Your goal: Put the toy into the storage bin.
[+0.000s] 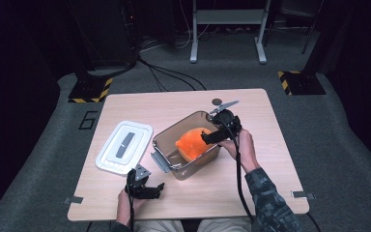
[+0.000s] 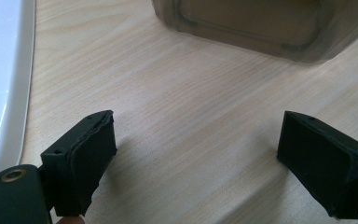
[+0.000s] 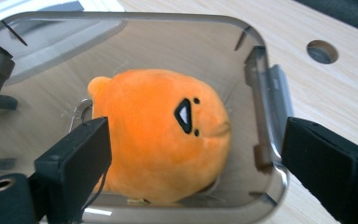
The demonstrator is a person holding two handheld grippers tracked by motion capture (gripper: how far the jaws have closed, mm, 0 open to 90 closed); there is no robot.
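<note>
An orange plush toy (image 1: 193,142) with a small black face lies inside a clear plastic bin (image 1: 166,133) at the table's middle. My right gripper (image 1: 207,137) hovers open over the bin's right end. In the right gripper view the plush (image 3: 158,135) sits below the open gripper (image 3: 196,135); one jaw is above the plush, the other above the bin's rim (image 3: 261,93). My left gripper (image 1: 157,190) rests open near the table's front edge, holding nothing. In the left gripper view the open gripper (image 2: 198,135) frames bare wood, with the bin's wall (image 2: 261,23) beyond.
A white lid (image 1: 124,146) with a grey handle lies flat left of the bin; its edge (image 2: 0,84) is beside my left gripper. A round hole (image 1: 216,102) is in the tabletop behind the bin. Floor stands and cables lie beyond the table.
</note>
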